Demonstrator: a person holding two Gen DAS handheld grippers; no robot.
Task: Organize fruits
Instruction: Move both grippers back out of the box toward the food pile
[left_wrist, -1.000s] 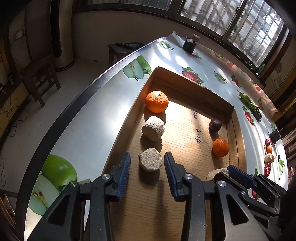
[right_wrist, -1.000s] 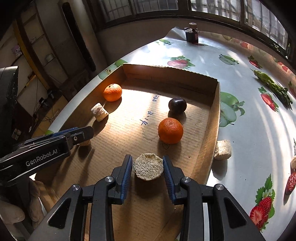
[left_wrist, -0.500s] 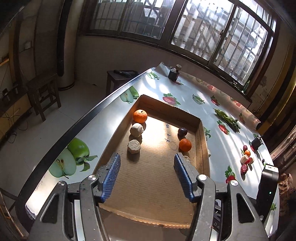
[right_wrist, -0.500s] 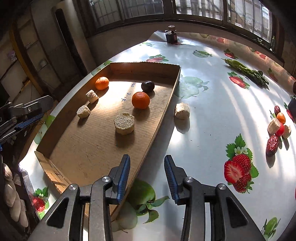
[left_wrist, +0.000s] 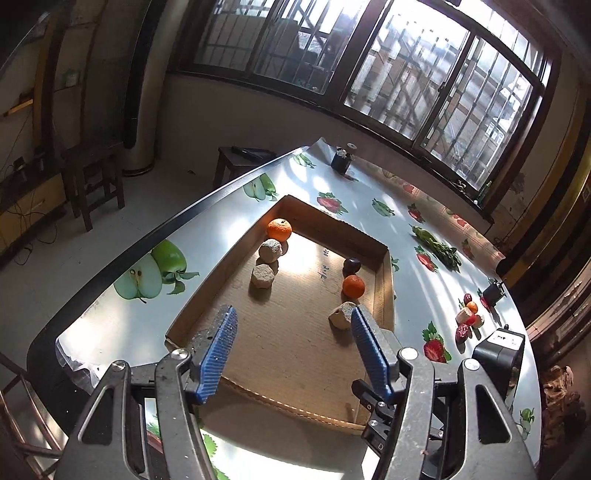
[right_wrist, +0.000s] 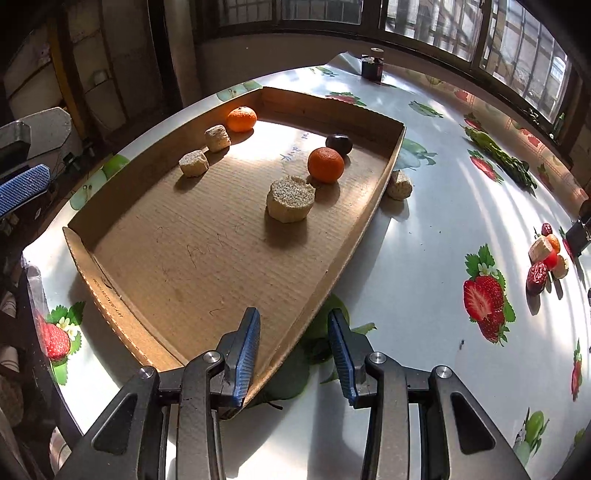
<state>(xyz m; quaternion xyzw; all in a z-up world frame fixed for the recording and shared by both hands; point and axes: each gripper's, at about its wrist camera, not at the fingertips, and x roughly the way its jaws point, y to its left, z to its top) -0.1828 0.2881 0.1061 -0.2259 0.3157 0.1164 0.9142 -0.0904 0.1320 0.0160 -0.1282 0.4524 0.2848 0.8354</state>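
A shallow cardboard tray (right_wrist: 354, 229) (left_wrist: 221, 258) lies on the table. In it are two oranges (right_wrist: 325, 164) (right_wrist: 241, 119), a dark plum (right_wrist: 338, 144), and three beige chunks (right_wrist: 290, 198) (right_wrist: 193, 163) (right_wrist: 217, 137). Another beige chunk (right_wrist: 399, 184) lies just outside the tray's right wall. My left gripper (left_wrist: 291, 349) is open and empty, raised above the tray's near end. My right gripper (right_wrist: 293, 349) is open and empty, over the tray's near right corner.
A small pile of fruit and chunks (right_wrist: 546, 254) sits at the right on the fruit-print tablecloth. A green vegetable (right_wrist: 498, 155) lies far right. A dark jar (right_wrist: 373, 66) stands at the far end. A black device (left_wrist: 498, 350) sits near the right edge.
My right gripper let go of the large beige chunk in the tray, opened and pulled back. My left gripper rose and drew back from the beige chunk at the tray's left, opening wider.
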